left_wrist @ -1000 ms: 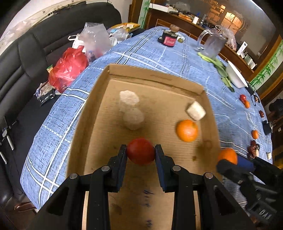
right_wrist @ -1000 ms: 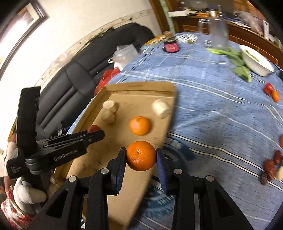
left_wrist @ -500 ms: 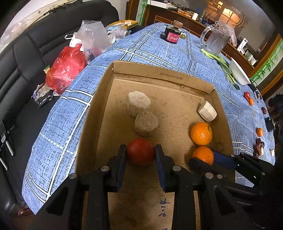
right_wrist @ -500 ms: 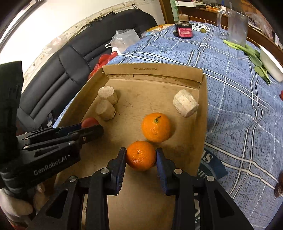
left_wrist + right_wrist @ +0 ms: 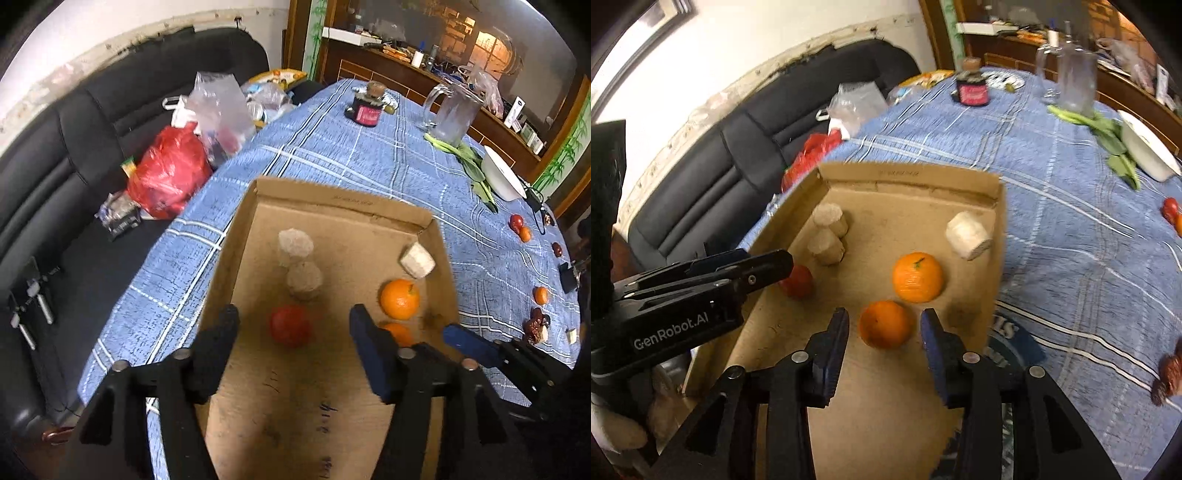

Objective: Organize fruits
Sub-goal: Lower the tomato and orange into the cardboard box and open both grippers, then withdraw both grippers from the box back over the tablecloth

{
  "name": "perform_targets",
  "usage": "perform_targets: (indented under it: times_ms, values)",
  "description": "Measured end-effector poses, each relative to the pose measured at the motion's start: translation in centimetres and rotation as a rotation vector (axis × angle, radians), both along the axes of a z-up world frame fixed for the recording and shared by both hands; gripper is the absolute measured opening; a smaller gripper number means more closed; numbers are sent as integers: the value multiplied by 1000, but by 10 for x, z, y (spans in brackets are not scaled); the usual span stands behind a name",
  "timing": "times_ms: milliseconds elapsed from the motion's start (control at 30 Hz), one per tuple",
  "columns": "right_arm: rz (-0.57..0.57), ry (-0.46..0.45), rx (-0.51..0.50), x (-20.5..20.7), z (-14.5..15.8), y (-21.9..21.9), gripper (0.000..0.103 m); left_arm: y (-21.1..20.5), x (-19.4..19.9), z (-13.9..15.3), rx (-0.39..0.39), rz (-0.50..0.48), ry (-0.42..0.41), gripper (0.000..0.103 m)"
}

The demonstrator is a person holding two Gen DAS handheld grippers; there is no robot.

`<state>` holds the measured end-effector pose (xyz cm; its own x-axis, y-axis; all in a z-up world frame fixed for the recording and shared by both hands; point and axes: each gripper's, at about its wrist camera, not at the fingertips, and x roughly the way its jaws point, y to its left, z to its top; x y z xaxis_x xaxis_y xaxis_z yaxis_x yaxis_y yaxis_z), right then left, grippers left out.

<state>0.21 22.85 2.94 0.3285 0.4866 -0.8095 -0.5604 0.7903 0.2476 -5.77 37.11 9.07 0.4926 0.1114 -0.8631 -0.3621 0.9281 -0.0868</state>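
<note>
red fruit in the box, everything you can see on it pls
The red fruit is round, smooth and slightly glossy, tomato-like. It sits on the floor of the cardboard box, just in front of two pale cork-like cylinders. The left gripper straddles it, jaws opening, pads clear of it.

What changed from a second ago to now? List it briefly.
Both grippers let go. The left gripper released the red fruit, the right gripper the near orange, carried in over the cardboard tray; both jaws are opening and both fruits lie on its floor. The far orange and three pale chunks stayed put.
</note>
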Motion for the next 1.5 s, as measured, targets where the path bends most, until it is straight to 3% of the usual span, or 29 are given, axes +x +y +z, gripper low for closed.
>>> perform_targets:
  times_ms: [333, 833, 1233, 1500]
  values:
    - [-175, -6, 70, -14, 28, -94, 51, -99, -8, 39, 98, -135, -64, 63]
    - [-350, -53, 79, -50, 54, -234, 55, -238, -21, 80, 227, -287, -169, 65]
    - [-357, -69, 91, -52, 58, -276, 57, -282, -27, 85, 259, -319, -190, 68]
    - [-346, -30, 84, -46, 43, -280, 57, -281, -19, 67, 217, -301, -137, 68]
